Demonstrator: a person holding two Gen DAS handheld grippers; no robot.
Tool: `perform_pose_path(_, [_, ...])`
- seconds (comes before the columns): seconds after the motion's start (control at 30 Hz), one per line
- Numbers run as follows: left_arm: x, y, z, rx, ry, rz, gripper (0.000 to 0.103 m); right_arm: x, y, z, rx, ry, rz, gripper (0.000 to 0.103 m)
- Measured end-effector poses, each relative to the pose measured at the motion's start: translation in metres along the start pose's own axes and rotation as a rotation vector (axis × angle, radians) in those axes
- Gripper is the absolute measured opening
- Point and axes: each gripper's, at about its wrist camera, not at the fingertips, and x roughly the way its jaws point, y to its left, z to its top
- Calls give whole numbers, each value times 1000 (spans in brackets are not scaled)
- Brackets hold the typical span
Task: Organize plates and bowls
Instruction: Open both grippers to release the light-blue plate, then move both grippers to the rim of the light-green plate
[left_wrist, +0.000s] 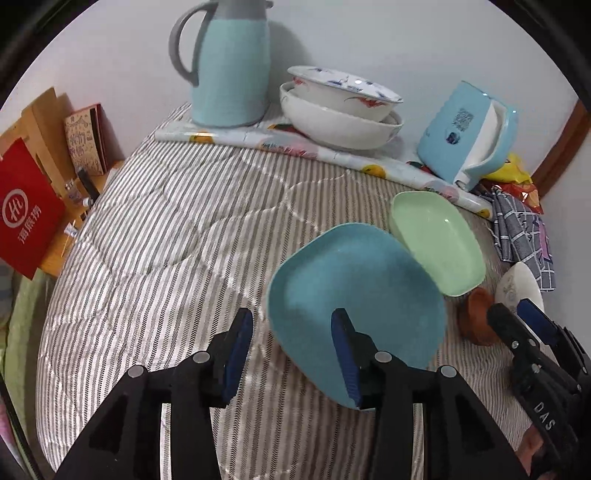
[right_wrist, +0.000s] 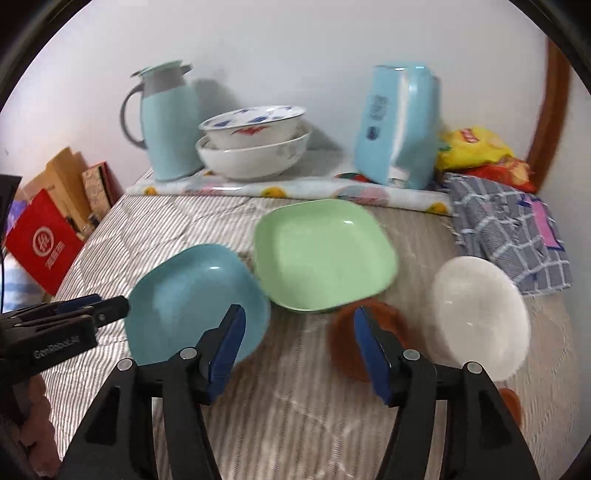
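A blue plate lies on the striped bedding, and its far corner meets a green plate. My left gripper is open over the blue plate's near left rim. Its right pad is in front of the plate and its left pad is off over the cloth. In the right wrist view my right gripper hangs open over bare cloth with nothing between its fingers, the blue plate to its left and the green plate beyond. A small brown bowl sits behind its right finger. A white bowl lies further right.
At the back on a fruit-print mat stand two stacked white bowls, a pale blue thermos jug and a blue box. A checked cloth and snack bags lie at the right. A red bag stands beyond the left edge.
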Motion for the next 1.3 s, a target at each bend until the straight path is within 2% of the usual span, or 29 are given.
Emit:
perform_pose_path(0.33, [-21,-21,7,13,-58,-22,42,-34,-53,-2,84,-45,-51,61])
perform_pose_path(0.6, [-28,-42,16,51,-89,-36,42,-42,-68,3,71,-26,-55,62])
perform_pose_path(1.0, [-15,-66,34,94,-59,-47,42,-30,-82,20,105,-1,-34,63])
perform_pose_path(1.3, [11,-72,57,110,-41,-60,42,4,-87,39,108,22,-33,63])
